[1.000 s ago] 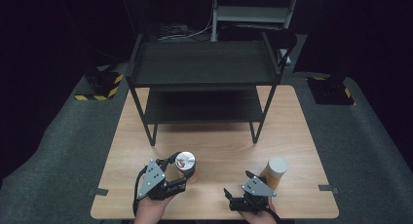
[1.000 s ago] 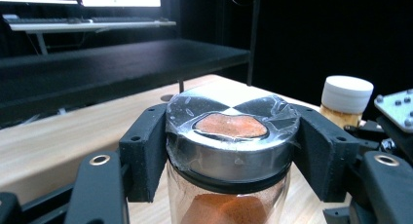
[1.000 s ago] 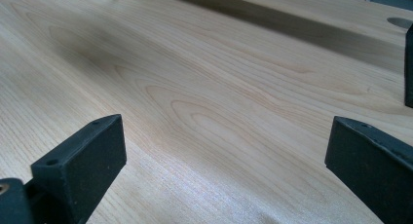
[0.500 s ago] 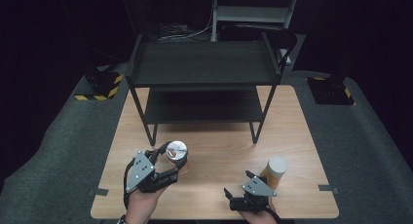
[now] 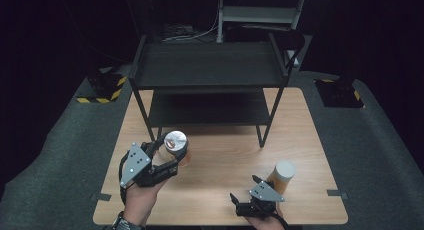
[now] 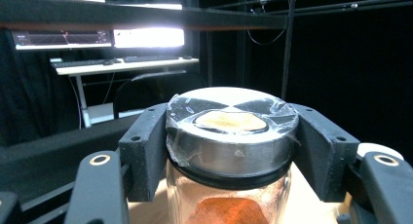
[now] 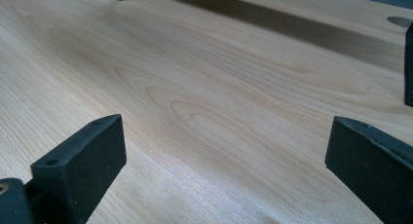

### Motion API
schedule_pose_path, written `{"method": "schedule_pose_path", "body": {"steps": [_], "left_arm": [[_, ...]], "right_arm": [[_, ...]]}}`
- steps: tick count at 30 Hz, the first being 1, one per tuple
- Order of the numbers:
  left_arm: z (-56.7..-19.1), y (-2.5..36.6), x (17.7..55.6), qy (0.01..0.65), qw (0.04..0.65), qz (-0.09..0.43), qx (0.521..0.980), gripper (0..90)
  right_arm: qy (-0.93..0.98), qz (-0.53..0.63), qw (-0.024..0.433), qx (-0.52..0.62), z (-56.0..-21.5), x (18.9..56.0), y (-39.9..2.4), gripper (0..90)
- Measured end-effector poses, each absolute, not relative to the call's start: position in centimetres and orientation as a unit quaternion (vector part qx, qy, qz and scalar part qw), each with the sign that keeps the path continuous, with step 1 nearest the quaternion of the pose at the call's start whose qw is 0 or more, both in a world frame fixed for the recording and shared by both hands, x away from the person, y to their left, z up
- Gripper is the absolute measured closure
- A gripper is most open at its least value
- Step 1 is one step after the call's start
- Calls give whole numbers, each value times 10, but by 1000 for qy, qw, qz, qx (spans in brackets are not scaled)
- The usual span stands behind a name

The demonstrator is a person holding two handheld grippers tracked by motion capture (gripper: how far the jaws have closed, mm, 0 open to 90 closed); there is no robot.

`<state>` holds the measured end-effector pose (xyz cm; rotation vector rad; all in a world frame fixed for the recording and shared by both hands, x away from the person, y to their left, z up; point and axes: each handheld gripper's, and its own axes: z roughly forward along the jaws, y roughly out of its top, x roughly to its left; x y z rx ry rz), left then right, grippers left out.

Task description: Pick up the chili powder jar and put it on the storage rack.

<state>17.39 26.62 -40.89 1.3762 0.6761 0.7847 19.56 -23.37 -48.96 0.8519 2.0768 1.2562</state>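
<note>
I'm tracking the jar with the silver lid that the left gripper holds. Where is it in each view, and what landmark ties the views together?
High view: the jar sits left of centre, clamped in the left gripper, in front of the black shelf rack.
Left gripper view: the jar sits at centre, between the two black jaws.
Right gripper view: not in it.
Shared landmark: the wooden table; in the left gripper view it peeks out beside the jar.

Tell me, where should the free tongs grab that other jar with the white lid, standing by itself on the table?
Best around its round side, just below the white lid. The jar stands upright on the table, so the right tongs, open and empty, could probably come in level from the person's side. The left tongs grip their own jar the same way.
</note>
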Motion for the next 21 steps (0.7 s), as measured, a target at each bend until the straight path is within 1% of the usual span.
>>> {"method": "schedule_pose_path", "body": {"steps": [17,21], "left_arm": [[-369,264,183,289,657,371,590,347],[-359,267,186,291,664,368,583,347]], "right_arm": [[776,469,281,315,-490,196,-234,5],[777,468,282,313,-490,195,-234,6]]}}
